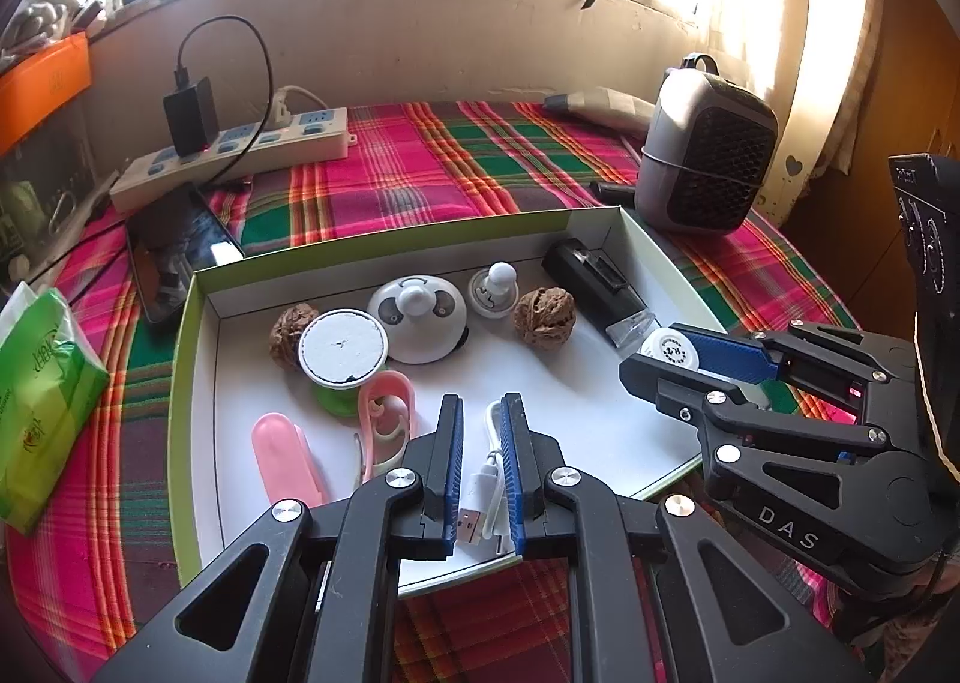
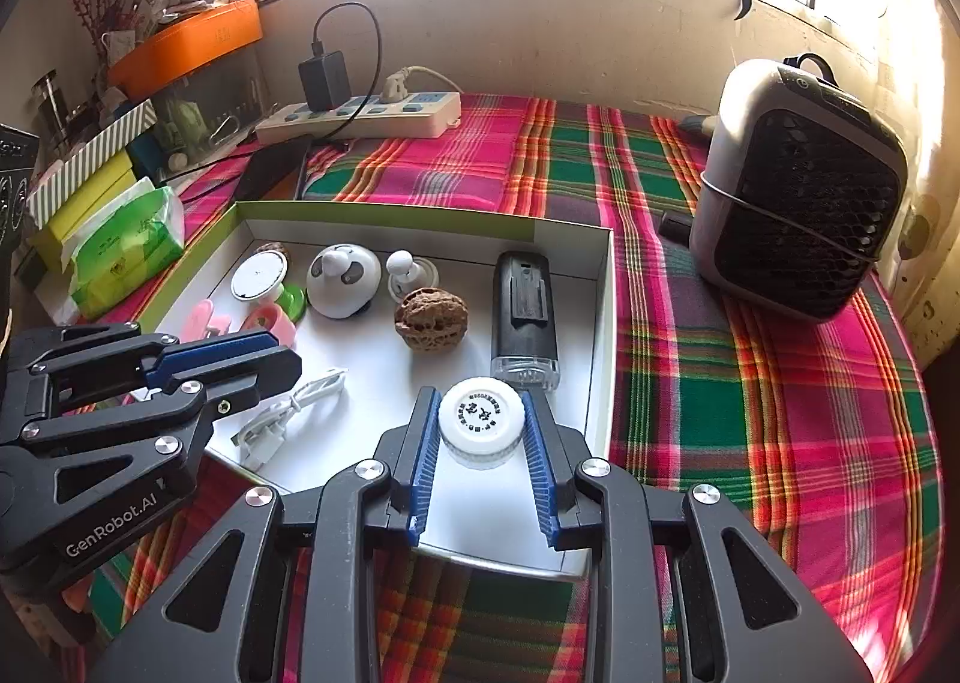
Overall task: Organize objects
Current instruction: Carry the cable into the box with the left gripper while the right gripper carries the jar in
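A white-lined box with green sides (image 1: 384, 248) (image 2: 420, 233) lies on the plaid cloth. My left gripper (image 1: 482, 404) (image 2: 288, 362) is shut on a coiled white USB cable (image 1: 483, 479) (image 2: 288, 407) low over the box's near edge. My right gripper (image 2: 479, 395) (image 1: 654, 356) is shut on a small white bottle with a printed cap (image 2: 480, 422) (image 1: 672, 350) just above the box's near right corner. Inside the box are two walnuts (image 1: 545, 317) (image 1: 291, 332), a panda-faced gadget (image 1: 417, 317), a black device (image 1: 594, 281), a white disc on a green base (image 1: 342, 347) and pink clips (image 1: 387, 413).
A grey fan heater (image 1: 705, 155) stands right of the box. Behind the box on the left are a power strip with a charger (image 1: 240, 155) and a phone (image 1: 180, 257). A green tissue pack (image 1: 42, 401) lies at the left. An orange tray (image 2: 192, 44) sits on a shelf.
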{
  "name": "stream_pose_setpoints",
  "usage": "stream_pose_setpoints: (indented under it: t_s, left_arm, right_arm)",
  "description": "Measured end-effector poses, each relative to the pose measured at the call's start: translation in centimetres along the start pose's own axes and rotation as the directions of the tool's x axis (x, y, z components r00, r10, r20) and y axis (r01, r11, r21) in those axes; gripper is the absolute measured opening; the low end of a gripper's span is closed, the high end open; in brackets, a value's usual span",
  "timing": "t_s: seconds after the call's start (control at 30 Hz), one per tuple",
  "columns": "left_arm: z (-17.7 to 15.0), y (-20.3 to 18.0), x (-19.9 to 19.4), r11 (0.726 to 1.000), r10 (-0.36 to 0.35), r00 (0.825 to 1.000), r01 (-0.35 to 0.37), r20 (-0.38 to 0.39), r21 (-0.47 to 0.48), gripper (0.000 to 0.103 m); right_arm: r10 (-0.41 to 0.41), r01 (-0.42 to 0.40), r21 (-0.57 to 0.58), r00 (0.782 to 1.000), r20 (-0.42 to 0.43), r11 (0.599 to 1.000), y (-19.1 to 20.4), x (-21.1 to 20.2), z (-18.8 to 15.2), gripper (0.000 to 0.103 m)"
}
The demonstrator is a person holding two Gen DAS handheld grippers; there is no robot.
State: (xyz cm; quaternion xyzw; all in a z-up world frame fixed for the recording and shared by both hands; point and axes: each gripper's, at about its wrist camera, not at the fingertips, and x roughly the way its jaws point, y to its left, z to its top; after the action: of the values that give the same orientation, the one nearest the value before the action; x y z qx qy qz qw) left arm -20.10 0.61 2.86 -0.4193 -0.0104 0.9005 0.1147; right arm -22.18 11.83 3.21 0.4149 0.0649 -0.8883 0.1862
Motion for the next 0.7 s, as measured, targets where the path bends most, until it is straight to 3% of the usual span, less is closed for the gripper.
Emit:
stream_pose_setpoints:
  t_s: [0.7]
  left_arm:
    - [-0.3,0.0,0.3,1.0,0.026,1.0,-0.026,-0.015,-0.002,0.011]
  right_arm:
    - [-0.007,0.007,-0.02,1.0,-0.001,1.0,0.2,1.2,0.0,0.029]
